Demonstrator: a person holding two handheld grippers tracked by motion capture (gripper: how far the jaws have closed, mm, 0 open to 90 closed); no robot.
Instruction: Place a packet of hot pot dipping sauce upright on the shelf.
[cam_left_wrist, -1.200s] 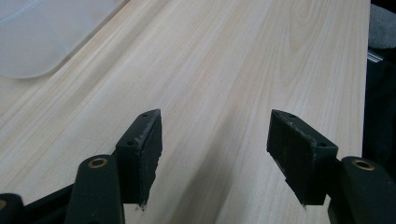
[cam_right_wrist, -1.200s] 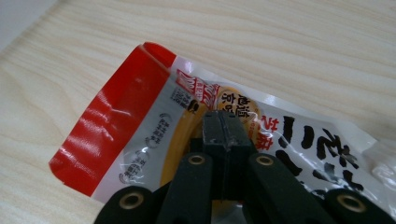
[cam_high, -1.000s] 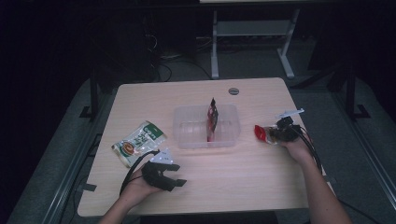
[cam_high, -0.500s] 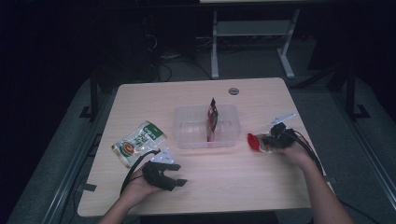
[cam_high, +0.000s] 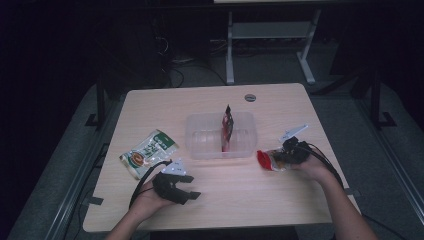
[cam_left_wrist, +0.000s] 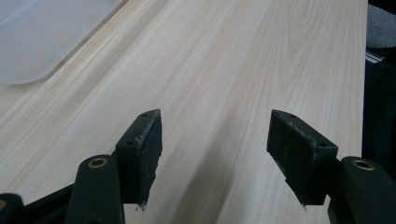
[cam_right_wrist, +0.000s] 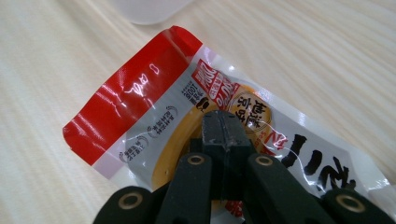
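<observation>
Wooden table (cam_high: 240, 195): red packet (cam_right_wrist: 187, 112) within right tool (cam_right_wrist: 227, 128).

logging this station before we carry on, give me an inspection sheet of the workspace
surface: pale wood table, no spills seen
job's things: red snack packet clamped in the right hand-held gripper, beside the clear tub; another packet upright in the tub
clutter: green packet lying flat at left
grippers: left hand-held gripper open, resting on the table; right shut on the red packet
cables: black cables trail from both grippers
surroundings: dark floor, white frame behind the table
</observation>
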